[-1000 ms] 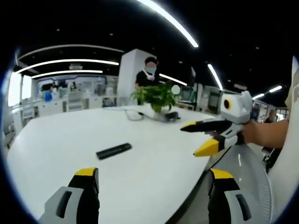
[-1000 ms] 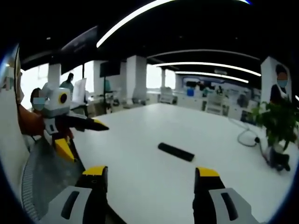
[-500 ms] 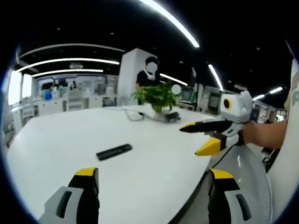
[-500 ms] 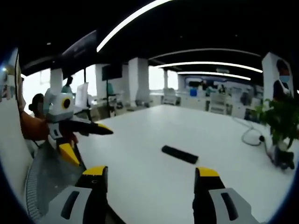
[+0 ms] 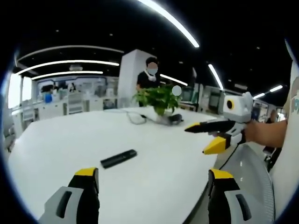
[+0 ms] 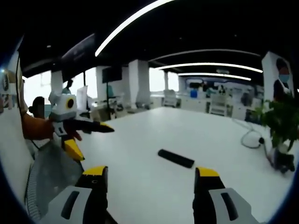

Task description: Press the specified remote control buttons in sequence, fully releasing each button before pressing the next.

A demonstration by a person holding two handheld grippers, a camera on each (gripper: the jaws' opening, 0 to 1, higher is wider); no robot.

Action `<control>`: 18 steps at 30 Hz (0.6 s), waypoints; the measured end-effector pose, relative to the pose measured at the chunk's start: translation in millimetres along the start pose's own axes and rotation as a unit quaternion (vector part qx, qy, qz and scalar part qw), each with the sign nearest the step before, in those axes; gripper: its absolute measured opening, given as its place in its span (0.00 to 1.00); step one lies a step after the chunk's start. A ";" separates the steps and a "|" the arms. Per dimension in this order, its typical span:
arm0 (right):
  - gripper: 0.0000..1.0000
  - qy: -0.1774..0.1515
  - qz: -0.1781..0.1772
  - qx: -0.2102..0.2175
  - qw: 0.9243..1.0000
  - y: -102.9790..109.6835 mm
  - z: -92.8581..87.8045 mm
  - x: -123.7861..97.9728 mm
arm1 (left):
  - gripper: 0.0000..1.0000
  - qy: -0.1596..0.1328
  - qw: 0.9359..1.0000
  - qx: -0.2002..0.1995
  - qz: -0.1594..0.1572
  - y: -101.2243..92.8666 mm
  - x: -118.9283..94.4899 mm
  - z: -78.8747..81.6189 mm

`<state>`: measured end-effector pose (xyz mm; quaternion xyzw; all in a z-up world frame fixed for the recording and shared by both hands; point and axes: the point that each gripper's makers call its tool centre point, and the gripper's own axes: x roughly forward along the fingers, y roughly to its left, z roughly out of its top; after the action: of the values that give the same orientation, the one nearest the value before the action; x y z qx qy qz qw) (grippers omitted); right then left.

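A black remote control [image 5: 118, 158] lies flat on the white table [image 5: 60, 140], ahead of my left gripper [image 5: 152, 175], which stands open and empty with the remote between and beyond its yellow-tipped jaws. In the right gripper view the same remote [image 6: 175, 158] lies ahead of my right gripper [image 6: 151, 173], also open and empty. The right gripper [image 5: 210, 136] comes in from the right of the left gripper view, over the table's edge, jaws apart. The left gripper [image 6: 86, 136] appears at the left of the right gripper view, held by a hand, jaws apart.
A potted green plant [image 5: 158, 97] stands at the table's far side beside a cable [image 5: 134, 115] and a small dark object [image 5: 174, 118]. A person [image 5: 148, 74] stands behind it. The table's curved edge [image 5: 198, 205] runs close to my jaws. Desks and pillars fill the background.
Both views have shifted a little; the remote now sits slightly lower and nearer in the left gripper view. The other gripper appears slightly farther out in each view. Jaws stay open.
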<state>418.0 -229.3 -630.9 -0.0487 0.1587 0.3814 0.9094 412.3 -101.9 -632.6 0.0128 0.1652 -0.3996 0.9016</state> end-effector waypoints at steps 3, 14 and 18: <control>0.74 0.001 0.003 -0.003 1.000 -4.3 1.6 1.1 | 1.00 0.004 1.000 0.001 0.000 4.0 2.0 1.8; 0.74 0.004 0.017 -0.023 1.000 -18.0 14.3 12.9 | 1.00 0.015 1.000 0.011 0.001 18.3 10.3 8.2; 0.74 0.004 0.022 -0.033 0.999 -23.1 20.2 17.1 | 0.99 0.015 1.000 0.011 -0.004 21.6 14.1 14.2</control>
<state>450.7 -229.7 -618.2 -0.0768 0.1505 0.4058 0.8982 440.9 -99.5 -626.0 0.0278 0.1746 -0.4043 0.8974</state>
